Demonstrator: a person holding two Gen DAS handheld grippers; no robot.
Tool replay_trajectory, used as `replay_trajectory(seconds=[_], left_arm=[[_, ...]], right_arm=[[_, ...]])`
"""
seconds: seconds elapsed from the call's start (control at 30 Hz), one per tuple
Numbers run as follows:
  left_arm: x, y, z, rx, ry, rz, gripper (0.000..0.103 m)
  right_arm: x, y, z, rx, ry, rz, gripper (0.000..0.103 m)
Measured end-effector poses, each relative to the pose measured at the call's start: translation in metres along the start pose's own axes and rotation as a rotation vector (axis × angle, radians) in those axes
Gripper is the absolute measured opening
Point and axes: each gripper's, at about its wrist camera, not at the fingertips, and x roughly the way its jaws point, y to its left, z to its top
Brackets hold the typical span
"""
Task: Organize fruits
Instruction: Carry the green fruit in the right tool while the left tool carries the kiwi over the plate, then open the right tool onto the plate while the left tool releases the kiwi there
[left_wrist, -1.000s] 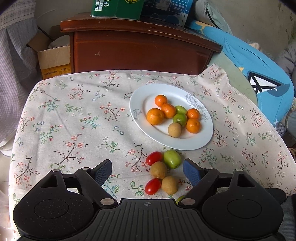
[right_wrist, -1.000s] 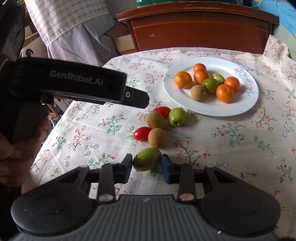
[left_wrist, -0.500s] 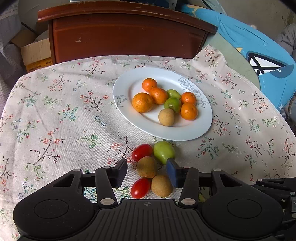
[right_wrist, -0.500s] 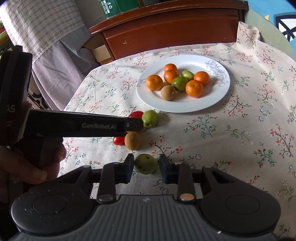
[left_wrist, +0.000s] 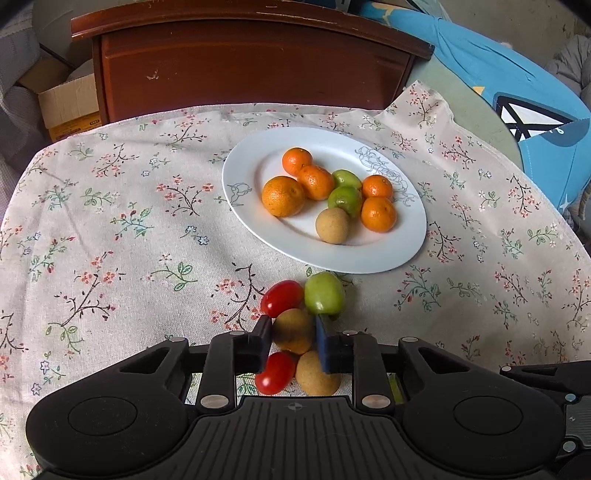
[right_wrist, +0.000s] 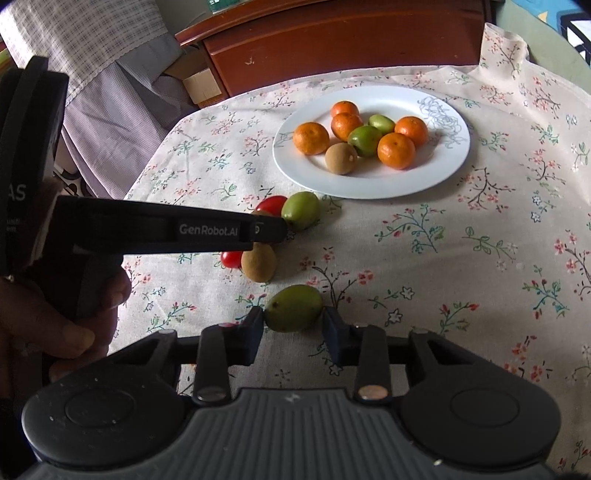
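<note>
With its jaws just having closed, the left hand-held gripper (left_wrist: 293, 338) pinches a brown fruit (left_wrist: 293, 330) on the table (left_wrist: 110, 229), pads touching both sides. Touching that fruit: a red tomato (left_wrist: 281, 297) far-left, a green fruit (left_wrist: 324, 292) far-right. Nearer lie a second tomato (left_wrist: 275, 373) and a second brown fruit (left_wrist: 317, 373). The right hand-held gripper (right_wrist: 293, 326) clamps a green oval fruit (right_wrist: 294, 308) resting on the cloth. The white plate (right_wrist: 436, 173), farther back, holds five oranges, two green fruits and one brown one.
</note>
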Motion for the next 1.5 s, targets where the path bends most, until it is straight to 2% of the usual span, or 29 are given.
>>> replay_trajectory(seconds=[0.2,0.53,0.8,1.07,1.3,1.5], left_arm=[[-0.010,0.000,0.004,-0.008,-0.029,0.002,0.023],[-0.037,0.007,0.030,-0.042,-0.151,0.003,0.023],[-0.029,0.016,0.058,-0.059,-0.197,0.003,0.023],[-0.007,0.020,0.076,-0.068,-0.200,0.000,0.023],[0.010,0.026,0.090,-0.083,-0.207,0.003,0.023],[0.030,0.028,0.095,-0.085,-0.180,0.004,0.023]], right_arm=[[-0.007,-0.003,0.005,0.012,-0.028,-0.013,0.034],[-0.038,-0.022,0.043,0.077,-0.194,-0.021,0.034],[-0.047,-0.042,0.080,0.114,-0.323,-0.046,0.034],[-0.024,-0.061,0.107,0.149,-0.330,-0.024,0.034],[-0.003,-0.076,0.122,0.162,-0.325,-0.037,0.034],[0.017,-0.082,0.131,0.148,-0.305,-0.063,0.034]])
